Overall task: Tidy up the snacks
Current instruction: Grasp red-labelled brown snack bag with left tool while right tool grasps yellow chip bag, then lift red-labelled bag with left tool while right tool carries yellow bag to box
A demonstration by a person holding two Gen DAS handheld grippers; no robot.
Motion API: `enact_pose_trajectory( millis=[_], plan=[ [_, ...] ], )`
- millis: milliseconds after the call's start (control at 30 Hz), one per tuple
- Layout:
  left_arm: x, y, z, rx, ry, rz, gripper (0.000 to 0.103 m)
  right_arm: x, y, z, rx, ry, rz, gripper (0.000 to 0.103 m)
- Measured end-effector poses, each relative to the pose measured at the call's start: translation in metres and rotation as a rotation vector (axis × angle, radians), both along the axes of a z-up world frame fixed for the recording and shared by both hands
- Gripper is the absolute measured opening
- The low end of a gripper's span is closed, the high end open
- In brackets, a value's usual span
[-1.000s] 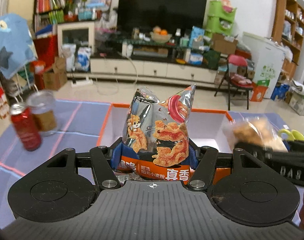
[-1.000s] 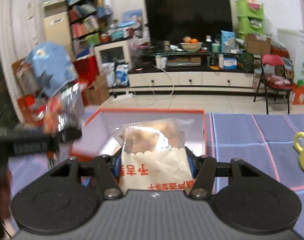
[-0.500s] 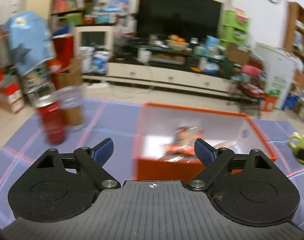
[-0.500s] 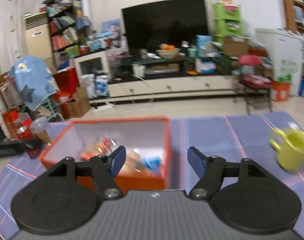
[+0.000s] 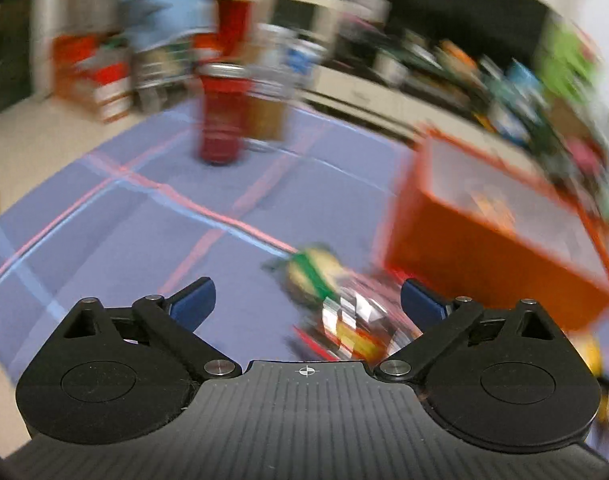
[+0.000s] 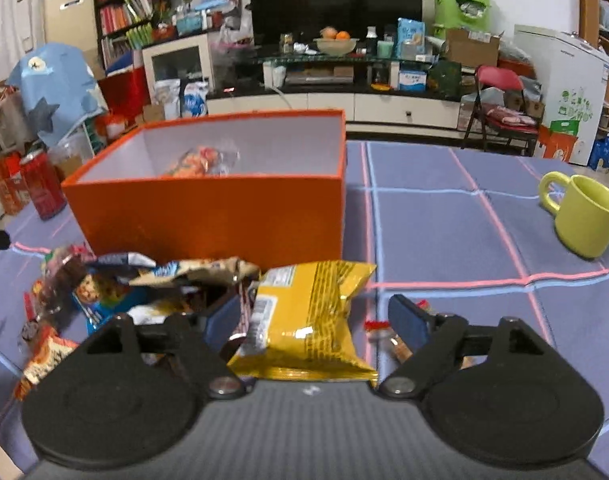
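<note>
The orange box point(image 6: 208, 216) stands on the blue checked cloth with a snack bag point(image 6: 202, 160) inside it. In front of it lies a pile of snack packets point(image 6: 104, 288). My right gripper point(image 6: 316, 316) hangs low over a yellow bag point(image 6: 304, 300), which lies between its jaws. Those jaws are opening and the pads do not press on it. The left wrist view is blurred: my left gripper point(image 5: 306, 302) is opening just above a green and yellow packet point(image 5: 312, 276) and a shiny one point(image 5: 352, 316), holding nothing. The orange box point(image 5: 484, 240) is to its right.
A red can point(image 5: 222, 120) and a clear jar point(image 5: 264, 112) stand on the cloth to the left of the box. The red can point(image 6: 42, 188) also shows in the right wrist view. A green mug point(image 6: 584, 216) sits at the far right. Bare cloth lies between box and mug.
A second ago each gripper was shut on a snack bag above the box. Both let go, the bags dropped in, and both grippers sank toward the packets in front of the box, jaws widening.
</note>
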State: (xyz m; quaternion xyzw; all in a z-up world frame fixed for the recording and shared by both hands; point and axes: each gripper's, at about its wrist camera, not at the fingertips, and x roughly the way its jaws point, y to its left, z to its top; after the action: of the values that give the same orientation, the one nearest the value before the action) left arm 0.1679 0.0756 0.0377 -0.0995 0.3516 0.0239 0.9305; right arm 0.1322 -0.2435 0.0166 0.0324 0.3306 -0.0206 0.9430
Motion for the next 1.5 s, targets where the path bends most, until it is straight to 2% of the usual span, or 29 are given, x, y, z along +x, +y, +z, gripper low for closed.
enact_pose_trajectory(
  millis=[67,167,233,267,300,333,367,400,467,533,633,700,733,833,967,1000,1200,1233,1267,1300,1333,1367,1500],
  plan=[
    [-0.005,-0.023,0.003,0.061,-0.014,-0.212,0.079,0.004,0.0,-0.002,0.005,0.017,0.014,0.087],
    [-0.03,-0.053,0.013,0.231,-0.16,-0.583,0.081,0.011,-0.003,-0.007,0.02,0.049,0.046,0.087],
    [-0.051,-0.066,0.007,0.343,-0.232,-0.831,0.081,0.014,-0.005,-0.01,0.014,0.067,0.06,0.087],
    [-0.059,-0.071,0.0,0.411,-0.242,-0.902,0.081,0.015,-0.006,-0.011,0.015,0.075,0.064,0.087],
    [-0.062,-0.076,-0.008,0.486,-0.234,-0.932,0.081,0.016,-0.007,-0.012,0.018,0.077,0.061,0.088],
    [-0.059,-0.079,-0.016,0.553,-0.209,-0.916,0.081,0.017,-0.008,-0.011,0.022,0.076,0.056,0.088],
    [-0.051,-0.078,-0.022,0.582,-0.169,-0.863,0.081,0.017,-0.009,-0.011,0.025,0.073,0.051,0.088],
    [-0.038,-0.075,-0.026,0.578,-0.111,-0.775,0.079,0.016,-0.009,-0.011,0.027,0.071,0.046,0.089],
    [-0.022,-0.063,-0.022,0.496,-0.072,-0.664,0.076,0.016,-0.007,-0.01,0.024,0.071,0.05,0.089],
    [-0.012,-0.049,-0.011,0.365,-0.1,-0.615,0.08,0.016,-0.005,-0.01,0.023,0.072,0.056,0.089],
    [0.007,-0.041,-0.008,0.219,-0.093,-0.609,0.08,0.019,-0.003,-0.014,0.03,0.081,0.068,0.087],
    [0.021,-0.041,-0.015,0.17,-0.069,-0.58,0.078,0.021,-0.004,-0.017,0.031,0.093,0.068,0.084],
    [0.02,-0.043,-0.02,0.156,-0.05,-0.565,0.074,0.022,-0.005,-0.018,0.028,0.095,0.062,0.084],
    [0.029,-0.037,-0.03,0.13,0.004,-0.505,0.073,0.023,-0.005,-0.019,0.017,0.084,0.038,0.086],
    [0.036,-0.033,-0.037,0.125,0.024,-0.47,0.074,0.03,-0.004,-0.023,0.041,0.095,0.024,0.086],
    [0.038,-0.032,-0.039,0.11,0.033,-0.46,0.074,0.032,-0.005,-0.024,0.05,0.097,0.015,0.082],
    [0.041,-0.026,-0.042,0.033,0.038,-0.424,0.075,0.039,-0.015,-0.026,0.105,0.121,-0.041,0.08],
    [0.041,-0.027,-0.041,0.026,0.035,-0.417,0.073,0.04,-0.016,-0.027,0.107,0.123,-0.048,0.08],
    [0.042,-0.027,-0.039,0.02,0.033,-0.41,0.071,0.04,-0.017,-0.027,0.117,0.126,-0.048,0.074],
    [0.041,-0.027,-0.038,0.011,0.034,-0.406,0.061,0.041,-0.018,-0.027,0.133,0.134,-0.042,0.06],
    [0.043,-0.025,-0.037,0.002,0.042,-0.405,0.045,0.041,-0.018,-0.027,0.141,0.139,-0.038,0.058],
    [0.044,-0.025,-0.037,-0.01,0.052,-0.404,0.037,0.041,-0.018,-0.026,0.137,0.139,-0.034,0.057],
    [0.047,-0.021,-0.039,-0.053,0.07,-0.391,0.036,0.04,-0.014,-0.024,0.132,0.144,-0.014,0.054]
  ],
)
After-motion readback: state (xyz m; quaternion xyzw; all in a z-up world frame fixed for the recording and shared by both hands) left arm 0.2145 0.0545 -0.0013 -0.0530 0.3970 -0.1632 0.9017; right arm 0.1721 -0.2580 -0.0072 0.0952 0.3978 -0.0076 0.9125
